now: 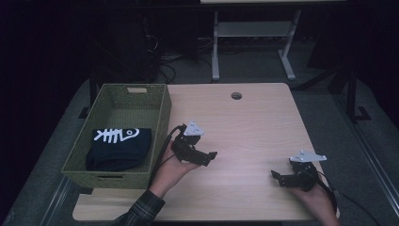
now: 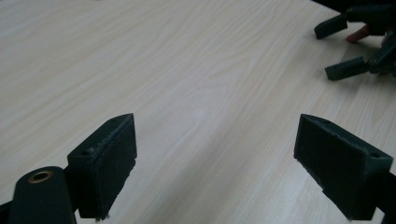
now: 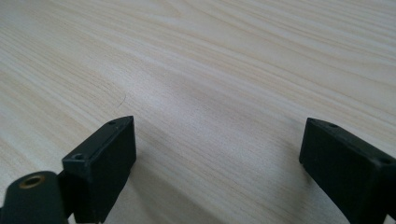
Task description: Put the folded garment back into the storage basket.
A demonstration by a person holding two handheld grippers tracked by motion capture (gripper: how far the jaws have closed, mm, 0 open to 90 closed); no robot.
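Both grippers [image 1: 212,156] [image 1: 276,176] empty, fingers apart

No readable text; white fish-skeleton sign on dark folded cloth [image 1: 118,148].

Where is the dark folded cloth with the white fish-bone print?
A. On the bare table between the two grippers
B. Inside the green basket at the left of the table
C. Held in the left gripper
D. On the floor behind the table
B. In the high view the dark cloth lies on the bottom of the green basket, while the left gripper and the right gripper are both open, over bare table.
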